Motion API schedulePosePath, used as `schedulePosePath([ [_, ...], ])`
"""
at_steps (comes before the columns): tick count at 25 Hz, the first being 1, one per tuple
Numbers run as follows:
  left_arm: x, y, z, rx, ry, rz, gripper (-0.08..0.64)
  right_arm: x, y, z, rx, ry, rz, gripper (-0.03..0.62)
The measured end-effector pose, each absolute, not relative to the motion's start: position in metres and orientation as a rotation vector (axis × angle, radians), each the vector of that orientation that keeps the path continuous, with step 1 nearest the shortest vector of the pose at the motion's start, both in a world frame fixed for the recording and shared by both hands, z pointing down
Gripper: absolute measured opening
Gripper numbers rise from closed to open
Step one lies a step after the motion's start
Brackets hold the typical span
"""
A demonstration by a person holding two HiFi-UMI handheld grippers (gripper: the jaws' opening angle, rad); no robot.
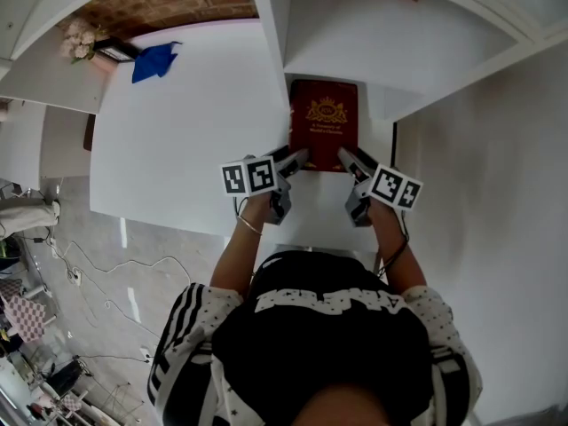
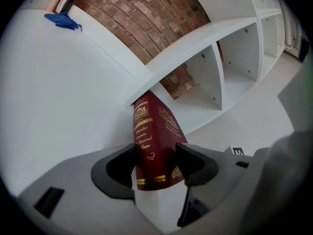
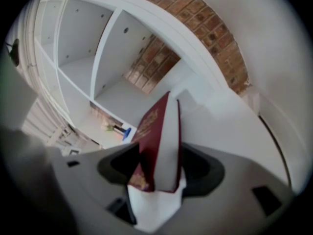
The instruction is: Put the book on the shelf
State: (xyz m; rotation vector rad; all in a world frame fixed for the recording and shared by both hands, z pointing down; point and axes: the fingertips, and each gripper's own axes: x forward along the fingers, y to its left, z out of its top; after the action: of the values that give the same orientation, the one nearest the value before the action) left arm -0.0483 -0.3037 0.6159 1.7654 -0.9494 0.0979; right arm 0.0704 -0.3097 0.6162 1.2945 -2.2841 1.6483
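A white shelf (image 1: 417, 34) of open compartments, backed by a brick wall, rises ahead of the person. A broad white counter (image 1: 177, 140) spreads to its left, with a blue cloth (image 1: 155, 62) at the far corner.

The maroon book (image 1: 324, 124) is held out in front of the body, gold-stamped cover facing up toward the head camera. Its long axis runs straight away from the person. Its far end is at the mouth of a compartment, just right of a white divider; whether it already rests on a board cannot be told.

The left gripper (image 1: 293, 160) has its jaws clamped on the near corner at the spine side, where gold lettering shows. The right gripper (image 1: 351, 162) has its jaws clamped on the near corner at the page-edge side.

Both grip the same end, level with each other, so neither is nearer the shelf. The compartment lies dead ahead of both sets of jaws, so the coming move looks like a joint push along the book's length.
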Motion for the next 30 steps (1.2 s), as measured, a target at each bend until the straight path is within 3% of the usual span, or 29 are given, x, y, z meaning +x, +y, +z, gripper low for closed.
schedulePosePath([
  [15,-0.054,-0.311,0.622,1.749,-0.96,0.128,0.265,0.061,-0.283,0.612,1.133,-2.402,1.319,0.273],
  [22,-0.055,-0.314,0.621,1.737,-0.944,0.125,0.262,0.056,-0.256,0.622,1.007,-2.369,1.017,0.272],
  [26,-0.056,-0.316,0.619,1.737,-0.941,0.129,0.262,0.063,-0.26,0.626,1.067,-2.325,0.982,0.17],
  [30,-0.056,-0.316,0.619,1.734,-0.932,0.128,0.262,0.064,-0.262,0.625,1.09,-2.318,0.973,0.167],
])
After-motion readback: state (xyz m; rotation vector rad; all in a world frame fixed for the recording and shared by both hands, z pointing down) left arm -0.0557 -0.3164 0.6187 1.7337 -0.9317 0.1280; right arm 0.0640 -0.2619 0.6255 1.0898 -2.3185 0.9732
